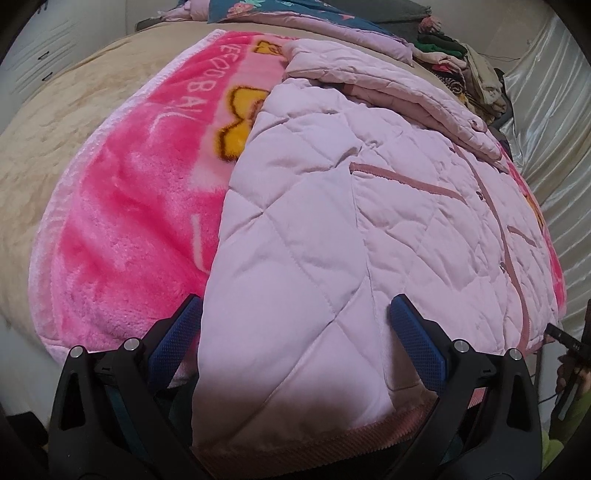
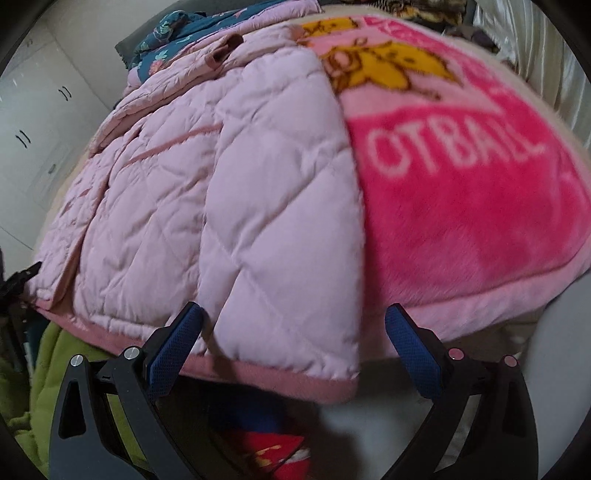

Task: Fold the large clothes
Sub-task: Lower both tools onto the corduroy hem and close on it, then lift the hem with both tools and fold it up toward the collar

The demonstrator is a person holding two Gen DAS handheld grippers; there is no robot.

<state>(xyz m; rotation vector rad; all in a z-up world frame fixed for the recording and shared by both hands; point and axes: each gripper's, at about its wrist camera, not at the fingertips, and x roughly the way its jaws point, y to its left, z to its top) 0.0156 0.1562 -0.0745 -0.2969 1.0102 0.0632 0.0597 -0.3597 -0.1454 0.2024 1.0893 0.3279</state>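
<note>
A pale pink quilted jacket (image 1: pixel 343 206) lies spread on a bright pink fleece blanket (image 1: pixel 122 229), its sleeves folded across the top. My left gripper (image 1: pixel 295 314) is open, its blue pads straddling the jacket's near left hem corner, which runs between the fingers (image 1: pixel 413 332). In the right wrist view the same jacket (image 2: pixel 207 192) fills the left half, with the blanket (image 2: pixel 461 206) to its right. My right gripper (image 2: pixel 293 321) is open too, with the jacket's near right hem corner and its darker pink ribbed band hanging between the pads.
A beige bed cover (image 1: pixel 66 122) lies under the blanket. A pile of clothes (image 1: pixel 465 70) sits at the far right, and a teal floral cloth (image 2: pixel 173 33) at the head. White cupboards (image 2: pixel 33 122) stand to the left. A green sleeve (image 2: pixel 48 373) shows below.
</note>
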